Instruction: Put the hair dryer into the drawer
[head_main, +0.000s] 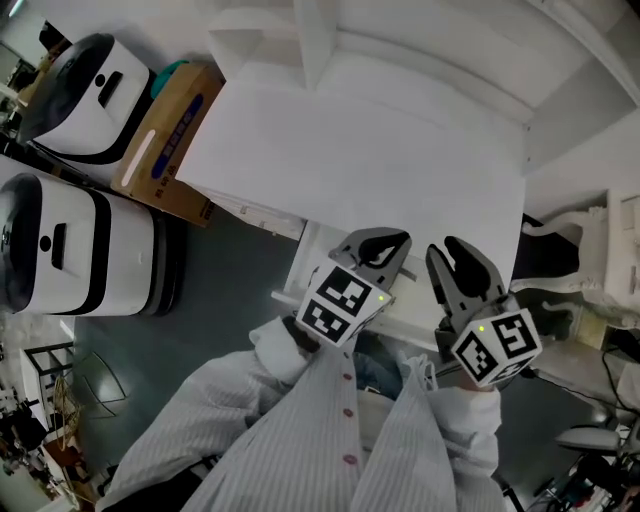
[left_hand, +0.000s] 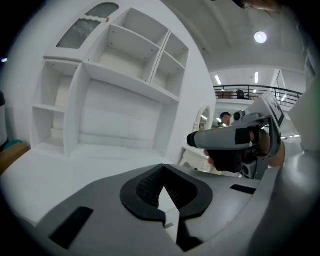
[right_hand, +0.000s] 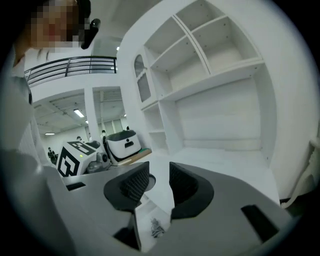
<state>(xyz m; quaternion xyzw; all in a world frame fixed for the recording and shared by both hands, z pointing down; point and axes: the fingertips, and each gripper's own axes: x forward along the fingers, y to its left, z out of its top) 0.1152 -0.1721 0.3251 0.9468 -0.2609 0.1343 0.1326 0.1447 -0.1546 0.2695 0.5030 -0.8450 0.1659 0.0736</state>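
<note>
Jaws pinched together on nothing on the left gripper, parted and empty on the right gripper, both are hovering over the desk, w/ no dryer in sight, so probably best finding it, then spreading left's jaws before reaching.

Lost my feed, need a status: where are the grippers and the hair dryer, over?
Left gripper shut, empty. Right gripper open, empty. Both up at the white desk near edge. Hair dryer not in sight; no obstruction seen.
</note>
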